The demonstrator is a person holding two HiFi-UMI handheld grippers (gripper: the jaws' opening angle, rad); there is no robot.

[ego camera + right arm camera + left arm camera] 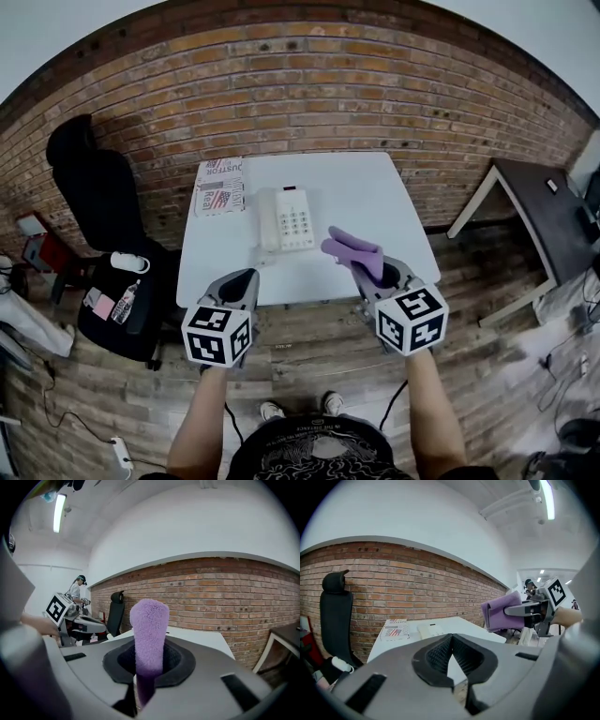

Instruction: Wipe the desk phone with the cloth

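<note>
The white desk phone (292, 218) lies on the white table (375, 202), near its middle-left; it also shows in the left gripper view (430, 629). My right gripper (372, 274) is shut on a folded purple cloth (352, 249) and hovers over the table's front edge, right of the phone. In the right gripper view the cloth (149, 630) stands up between the jaws of that gripper (148, 667) and hides the phone. My left gripper (244, 277) is held in front of the table's front edge, its jaws shut on nothing (451, 640). The cloth (501, 611) shows to its right.
A printed paper packet (219, 186) lies at the table's back left corner. A black office chair (98, 202) with small items on its seat stands left of the table. A dark side table (544, 211) is at the right. A brick wall (309, 94) runs behind.
</note>
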